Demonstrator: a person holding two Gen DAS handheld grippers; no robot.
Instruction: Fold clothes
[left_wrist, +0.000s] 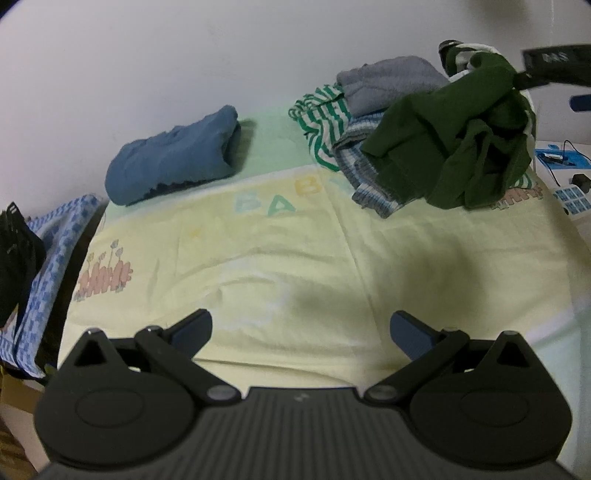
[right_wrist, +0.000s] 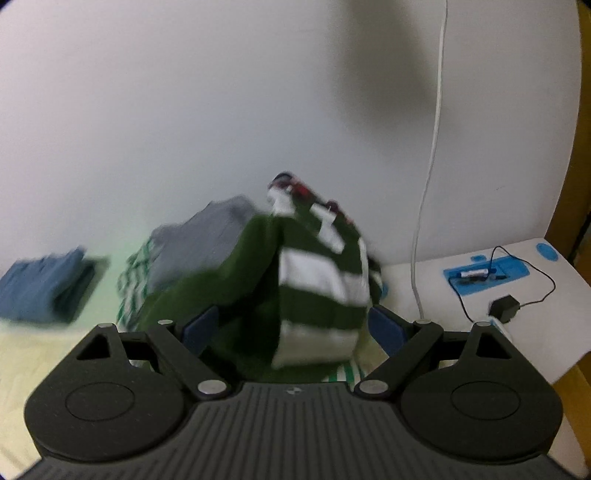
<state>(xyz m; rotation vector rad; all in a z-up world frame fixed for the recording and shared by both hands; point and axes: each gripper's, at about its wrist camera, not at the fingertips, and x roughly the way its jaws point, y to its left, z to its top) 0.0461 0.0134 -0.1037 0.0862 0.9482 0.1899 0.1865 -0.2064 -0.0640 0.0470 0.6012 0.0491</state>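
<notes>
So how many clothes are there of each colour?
Blue: 1, the folded blue one
Grey: 1, grey top
Green and white stripes: 1, thin-striped top
Blue and white stripes: 1, ribbed one
Dark green: 1, green shirt
Total: 5

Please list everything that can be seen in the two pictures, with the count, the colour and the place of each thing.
folded garment: 1, blue, far left on the bed sheet.
pile of clothes: 1, grey, green-white striped and blue striped, far right by the wall.
green garment: 1, dark green with white stripes, at the pile.
bed sheet: 1, pale yellow.
side table: 1, white, right of the bed.
black adapter: 1, on the side table.
white cable: 1, along the wall.
left gripper: open, over the sheet.
right gripper: around the green garment.
</notes>
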